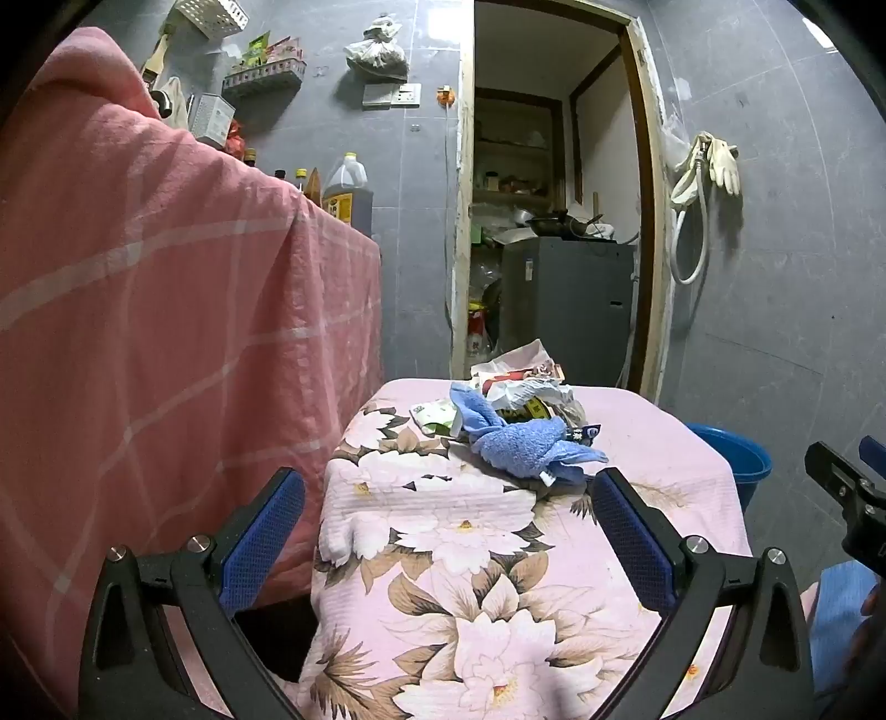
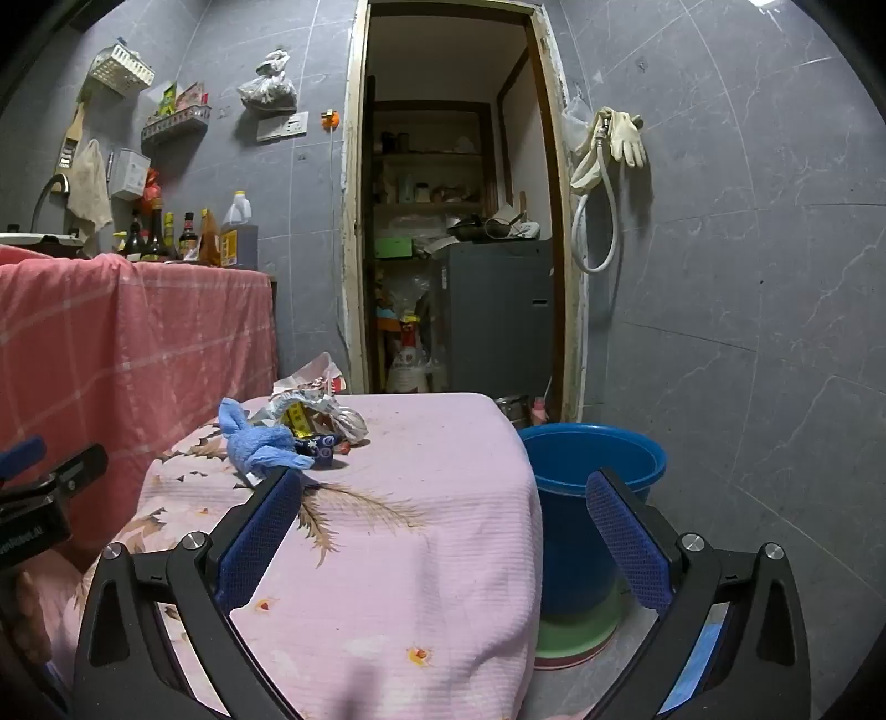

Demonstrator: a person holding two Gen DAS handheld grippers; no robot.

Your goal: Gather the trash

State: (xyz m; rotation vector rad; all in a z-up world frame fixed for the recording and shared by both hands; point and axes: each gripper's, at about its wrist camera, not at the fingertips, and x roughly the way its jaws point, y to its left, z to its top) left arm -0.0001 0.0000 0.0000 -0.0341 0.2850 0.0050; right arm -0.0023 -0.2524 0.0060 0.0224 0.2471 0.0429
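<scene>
A pair of pale rubber gloves [image 2: 623, 138] hangs with a white hose [image 2: 598, 221] on the grey tiled wall, right of an open wooden doorway [image 2: 354, 221]. Dark sauce bottles [image 2: 160, 232] and a big oil jug [image 2: 239, 232] stand on a counter draped in pink checked cloth [image 1: 166, 310]. A clear plastic bag [image 1: 376, 52] hangs above.

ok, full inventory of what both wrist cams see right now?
table: 1, pink floral cover, centre
blue towel: 1, crumpled, on table's far part
wrappers: a pile, count unclear, mixed colours, behind and under towel
blue basin: 1, floor right of table, stacked on a green one
counter: 1, pink checked cloth, left
bottles: several, dark, on counter
rubber gloves: pale, hanging right of doorway
left gripper: open, empty
right gripper: open, empty
</scene>
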